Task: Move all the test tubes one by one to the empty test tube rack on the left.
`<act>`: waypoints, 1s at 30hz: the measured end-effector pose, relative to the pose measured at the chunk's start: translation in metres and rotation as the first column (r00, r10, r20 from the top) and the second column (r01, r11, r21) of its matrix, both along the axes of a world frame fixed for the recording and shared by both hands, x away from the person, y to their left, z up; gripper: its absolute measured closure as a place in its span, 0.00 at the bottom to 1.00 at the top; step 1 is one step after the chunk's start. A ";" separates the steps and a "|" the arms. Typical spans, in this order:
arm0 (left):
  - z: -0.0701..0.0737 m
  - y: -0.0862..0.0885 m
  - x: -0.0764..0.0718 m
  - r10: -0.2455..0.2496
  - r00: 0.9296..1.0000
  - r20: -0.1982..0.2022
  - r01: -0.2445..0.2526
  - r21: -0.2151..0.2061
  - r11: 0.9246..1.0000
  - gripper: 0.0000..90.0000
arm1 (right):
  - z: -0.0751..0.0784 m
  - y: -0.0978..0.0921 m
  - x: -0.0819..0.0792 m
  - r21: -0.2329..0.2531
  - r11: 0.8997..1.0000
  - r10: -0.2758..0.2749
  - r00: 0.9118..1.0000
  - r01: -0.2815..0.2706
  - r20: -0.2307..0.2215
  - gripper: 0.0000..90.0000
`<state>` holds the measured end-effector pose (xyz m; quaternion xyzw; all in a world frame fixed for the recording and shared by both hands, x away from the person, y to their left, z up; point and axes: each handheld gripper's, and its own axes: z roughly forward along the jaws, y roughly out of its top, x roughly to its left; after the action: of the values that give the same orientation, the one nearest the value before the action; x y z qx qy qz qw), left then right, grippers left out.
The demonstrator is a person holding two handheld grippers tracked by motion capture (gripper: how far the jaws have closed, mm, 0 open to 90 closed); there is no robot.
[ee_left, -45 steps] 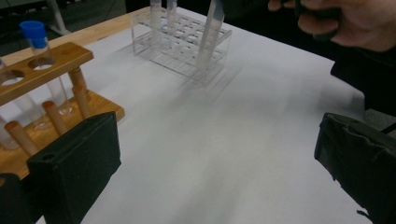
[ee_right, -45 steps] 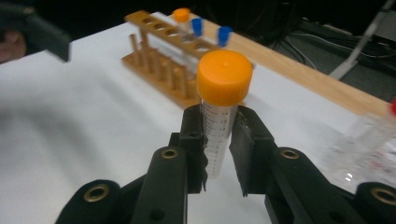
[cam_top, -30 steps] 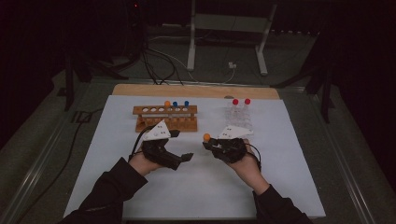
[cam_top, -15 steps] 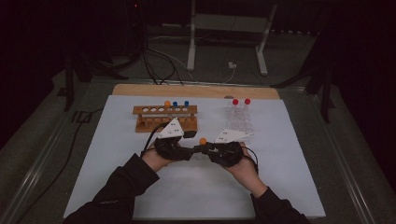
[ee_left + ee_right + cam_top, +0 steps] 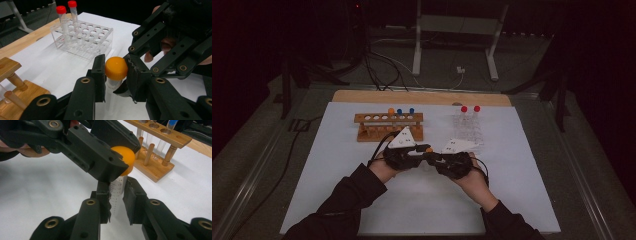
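High view – change: I am seeing my left gripper [image 5: 416, 153] and right gripper [image 5: 439, 157] now meeting nose to nose at mid-table, where a second ago they were apart; the orange-capped tube [image 5: 429, 149] is sitting between them, so I judge a cap twist or hand-over is starting.
High view – containers: the wooden rack [image 5: 388, 126] is carrying one orange and two blue-capped tubes; the clear rack [image 5: 468, 127] is carrying two red-capped tubes [image 5: 470, 111] at its far edge.
Left gripper view – tool: its jaws are pinching the orange cap [image 5: 116, 68] – pads touching both sides.
Left gripper view – containers: most wells of the clear rack [image 5: 85, 41] are standing empty.
Right gripper view – tool: its jaws are pressing on the tube body [image 5: 117, 192] just below the cap, the tube roughly upright.
Right gripper view – contents: I cannot tell whether the tube is holding any liquid.
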<state>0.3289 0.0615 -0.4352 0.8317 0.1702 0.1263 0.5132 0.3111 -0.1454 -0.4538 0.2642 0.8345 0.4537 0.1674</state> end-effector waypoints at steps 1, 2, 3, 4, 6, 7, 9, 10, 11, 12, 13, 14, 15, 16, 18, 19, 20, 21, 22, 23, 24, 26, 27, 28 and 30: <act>0.000 0.000 0.000 0.000 1.000 0.005 0.000 0.000 1.000 0.79 | 0.000 0.000 0.000 0.000 1.000 0.000 1.000 0.000 0.001 0.84; 0.000 0.000 -0.001 -0.001 1.000 0.010 0.001 0.002 1.000 0.79 | 0.000 0.000 0.000 0.001 1.000 0.001 1.000 -0.001 0.000 0.84; 0.000 0.000 -0.001 -0.002 1.000 0.013 0.002 0.005 1.000 0.79 | 0.000 0.000 0.000 0.002 1.000 0.001 1.000 -0.001 0.002 0.83; 0.001 0.000 -0.001 -0.004 1.000 0.014 0.004 0.010 1.000 0.79 | 0.000 0.000 0.000 0.003 1.000 0.001 1.000 -0.001 0.004 0.83; 0.001 0.001 -0.001 -0.003 1.000 0.018 0.003 0.012 1.000 0.80 | 0.000 0.000 0.000 0.009 1.000 0.007 1.000 -0.007 -0.002 0.80; 0.002 0.003 -0.002 0.002 1.000 0.017 -0.002 0.012 1.000 0.80 | 0.000 0.000 0.000 0.011 1.000 0.004 1.000 -0.003 -0.006 0.74; 0.002 0.007 -0.001 0.012 1.000 0.022 -0.013 0.013 1.000 0.80 | 0.000 -0.001 0.001 0.014 1.000 -0.001 1.000 0.002 -0.003 0.69; 0.003 0.010 -0.001 0.020 0.999 0.025 -0.020 0.016 1.000 0.80 | 0.001 -0.002 0.001 0.022 1.000 -0.007 1.000 0.007 -0.006 0.66; 0.003 0.013 0.000 0.029 0.999 0.026 -0.030 0.015 0.999 0.80 | 0.001 -0.003 0.002 0.025 1.000 -0.011 1.000 0.011 -0.005 0.64; 0.004 0.017 0.001 0.041 0.999 0.029 -0.042 0.012 0.999 0.80 | 0.002 -0.004 0.002 0.030 0.999 -0.015 1.000 0.015 -0.002 0.62; 0.005 0.020 0.002 0.051 0.998 0.032 -0.051 0.013 0.999 0.80 | 0.002 -0.006 0.002 0.035 0.999 -0.021 1.000 0.021 0.000 0.59; 0.005 0.024 0.003 0.067 0.997 0.040 -0.067 0.017 0.998 0.80 | 0.003 -0.007 0.002 0.040 0.999 -0.024 1.000 0.024 0.002 0.56; 0.005 0.029 0.004 0.081 0.996 0.040 -0.082 0.015 0.997 0.80 | 0.004 -0.008 0.003 0.045 0.999 -0.027 1.000 0.026 0.005 0.53; 0.006 0.033 0.005 0.093 0.995 0.036 -0.093 0.011 0.996 0.80 | 0.005 -0.008 0.003 0.050 0.998 -0.033 0.999 0.033 0.007 0.51; 0.008 0.042 0.008 0.126 0.991 0.041 -0.126 0.009 0.992 0.80 | 0.006 -0.010 0.003 0.066 0.997 -0.042 0.999 0.041 0.008 0.46; 0.009 0.047 0.009 0.136 0.990 0.041 -0.136 0.002 0.991 0.80 | 0.006 -0.011 0.003 0.074 0.996 -0.049 0.999 0.048 0.013 0.44; 0.010 0.051 0.010 0.149 0.988 0.039 -0.149 -0.003 0.989 0.80 | 0.007 -0.011 0.003 0.079 0.995 -0.059 0.998 0.057 0.017 0.42; 0.013 0.056 0.012 0.162 0.986 0.042 -0.162 -0.006 0.987 0.80 | 0.007 -0.011 0.003 0.080 0.995 -0.063 0.998 0.061 0.025 0.41; 0.015 0.060 0.013 0.171 0.984 0.046 -0.171 -0.009 0.985 0.80 | 0.007 -0.011 0.002 0.082 0.995 -0.067 0.997 0.065 0.029 0.38; 0.017 0.064 0.015 0.185 0.981 0.052 -0.185 -0.013 0.983 0.80 | 0.008 -0.011 0.002 0.086 0.994 -0.074 0.997 0.072 0.031 0.34; 0.020 0.068 0.017 0.199 0.979 0.055 -0.198 -0.019 0.980 0.80 | 0.008 -0.011 0.002 0.086 0.993 -0.081 0.996 0.077 0.035 0.31; 0.027 0.076 0.021 0.224 0.972 0.065 -0.223 -0.027 0.975 0.80 | 0.008 -0.010 0.002 0.086 0.992 -0.095 0.995 0.091 0.042 0.24; 0.030 0.079 0.024 0.236 0.969 0.071 -0.234 -0.031 0.972 0.80 | 0.009 -0.010 0.002 0.089 0.991 -0.103 0.994 0.099 0.042 0.21; 0.033 0.083 0.026 0.247 0.966 0.078 -0.245 -0.034 0.969 0.80 | 0.009 -0.010 0.002 0.090 0.990 -0.109 0.993 0.105 0.041 0.18; 0.039 0.089 0.031 0.273 0.958 0.086 -0.270 -0.040 0.962 0.80 | 0.010 -0.011 0.002 0.094 0.989 -0.121 0.992 0.117 0.041 0.14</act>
<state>0.3598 0.1503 -0.3965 0.7866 0.2611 0.2306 0.5098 0.3135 -0.1567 -0.4440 0.3101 0.7913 0.4869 0.2014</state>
